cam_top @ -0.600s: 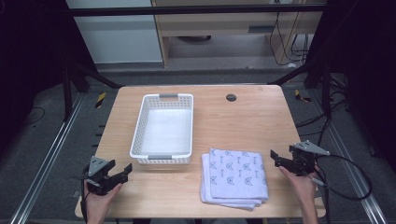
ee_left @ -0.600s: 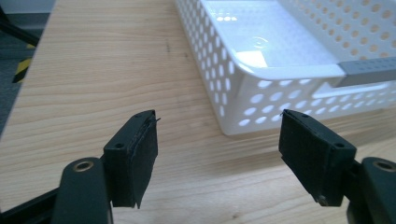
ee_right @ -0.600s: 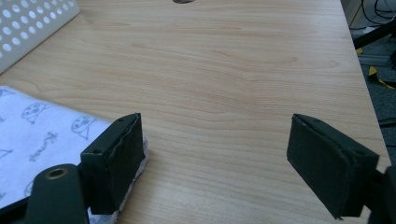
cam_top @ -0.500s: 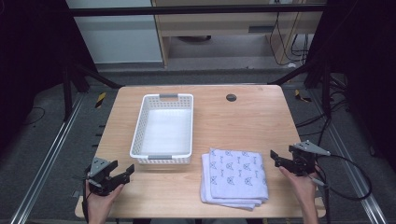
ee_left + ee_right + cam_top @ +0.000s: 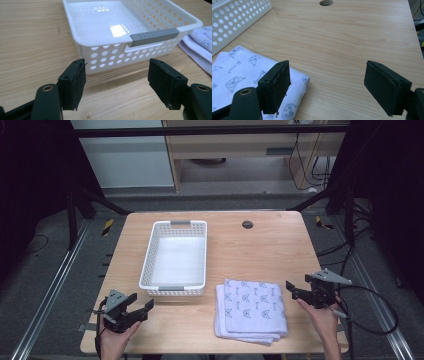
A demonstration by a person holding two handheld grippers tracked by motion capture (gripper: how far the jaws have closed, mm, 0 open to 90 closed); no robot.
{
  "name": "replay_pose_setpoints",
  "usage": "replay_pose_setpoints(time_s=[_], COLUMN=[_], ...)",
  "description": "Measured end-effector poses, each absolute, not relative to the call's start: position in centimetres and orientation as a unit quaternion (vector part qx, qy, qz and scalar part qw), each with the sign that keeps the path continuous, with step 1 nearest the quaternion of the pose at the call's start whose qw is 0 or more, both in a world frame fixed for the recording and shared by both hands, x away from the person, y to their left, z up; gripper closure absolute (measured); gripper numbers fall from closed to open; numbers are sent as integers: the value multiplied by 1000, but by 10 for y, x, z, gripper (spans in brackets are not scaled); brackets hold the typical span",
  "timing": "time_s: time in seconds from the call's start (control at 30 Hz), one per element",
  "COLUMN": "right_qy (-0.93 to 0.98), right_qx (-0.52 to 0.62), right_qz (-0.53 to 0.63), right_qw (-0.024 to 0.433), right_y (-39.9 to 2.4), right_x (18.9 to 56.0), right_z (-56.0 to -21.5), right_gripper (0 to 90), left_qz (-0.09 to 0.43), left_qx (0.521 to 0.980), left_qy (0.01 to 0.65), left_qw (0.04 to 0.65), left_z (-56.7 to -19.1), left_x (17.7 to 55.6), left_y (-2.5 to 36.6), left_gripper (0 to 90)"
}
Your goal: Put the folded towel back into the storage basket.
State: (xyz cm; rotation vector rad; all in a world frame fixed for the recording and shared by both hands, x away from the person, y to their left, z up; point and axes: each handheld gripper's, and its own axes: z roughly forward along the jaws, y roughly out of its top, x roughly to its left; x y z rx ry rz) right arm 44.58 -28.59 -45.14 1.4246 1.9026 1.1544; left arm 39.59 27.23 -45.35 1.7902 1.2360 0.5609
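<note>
Waiting at the tabletop (image 5: 260, 247) edge — both grippers, left (image 5: 134, 309) and right (image 5: 296, 291), hold fingers released; next probably grasp the folded towels (image 5: 252, 310) for the empty basket (image 5: 148, 265).

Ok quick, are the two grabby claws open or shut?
Left gripper: open, holding nothing.
Right gripper: open, holding nothing.

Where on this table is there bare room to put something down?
The widest bare wood lies right of the white basket, from the folded cloths back to the small round hole. A narrower strip runs left of the basket. The front edge is crowded: left gripper, cloths, right gripper.
</note>
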Motion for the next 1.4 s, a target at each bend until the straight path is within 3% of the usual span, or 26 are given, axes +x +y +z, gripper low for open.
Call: replay_pose_setpoints(time_s=[1.4], right_qy=[717], right_qx=[484], right_qz=[446], right_qw=[227], right_y=[-254], right_x=[452], right_z=[-412], right_gripper=[195], left_qz=[189], left_qx=[772], left_qy=[415], left_qw=[443], left_z=[-430], left_x=[393], left_y=[184], left_gripper=[279])
